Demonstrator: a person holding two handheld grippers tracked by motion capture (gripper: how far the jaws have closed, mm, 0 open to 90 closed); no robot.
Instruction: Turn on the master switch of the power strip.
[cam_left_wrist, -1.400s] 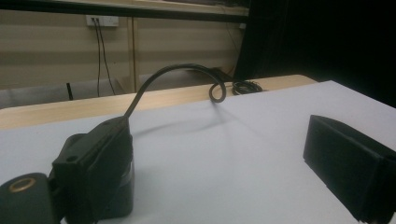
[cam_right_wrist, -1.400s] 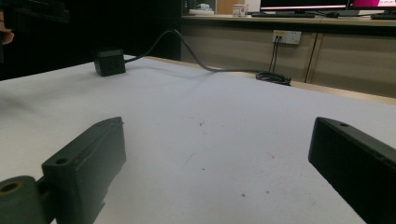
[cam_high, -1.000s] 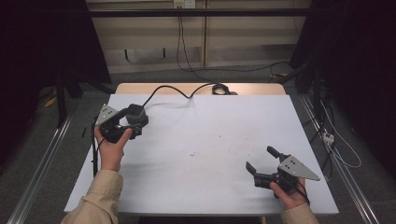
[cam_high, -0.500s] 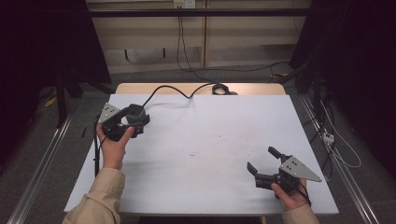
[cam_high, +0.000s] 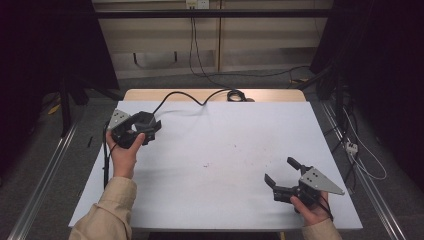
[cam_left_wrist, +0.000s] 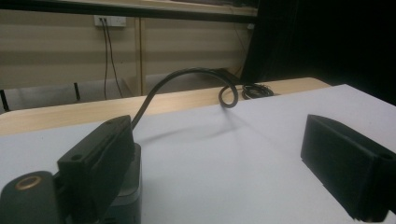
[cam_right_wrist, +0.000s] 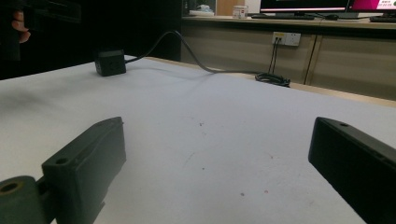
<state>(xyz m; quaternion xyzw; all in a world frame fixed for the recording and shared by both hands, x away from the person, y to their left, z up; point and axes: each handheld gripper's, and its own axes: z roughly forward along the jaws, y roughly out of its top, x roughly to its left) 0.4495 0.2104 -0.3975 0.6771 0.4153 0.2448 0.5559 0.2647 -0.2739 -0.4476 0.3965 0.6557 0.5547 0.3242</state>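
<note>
At the bottom right of the high view, a hand holds the right gripper (cam_high: 281, 175) low over the white table (cam_high: 225, 150), close to the near edge. Its two black jaws are spread wide with nothing between them. At the left of that view, the other hand (cam_high: 122, 152) holds the left gripper (cam_high: 150, 125) by the table's left edge. Its jaws are spread apart too, and empty.

The right gripper view shows small dark specks (cam_right_wrist: 201, 124) on the white top, which look like faint dots from above. At its upper left, it also shows the left gripper (cam_right_wrist: 109, 62) as a small black block far off. The left gripper view shows the black cable (cam_left_wrist: 187, 81) rising and curling into a loop near the tan strip (cam_left_wrist: 187, 100) at the table's far edge.

The middle of the table is bare, so there is lots of open room between the two grippers. Past the far edge are a beige wall (cam_high: 165, 40) and hanging wires (cam_high: 192, 35).
</note>
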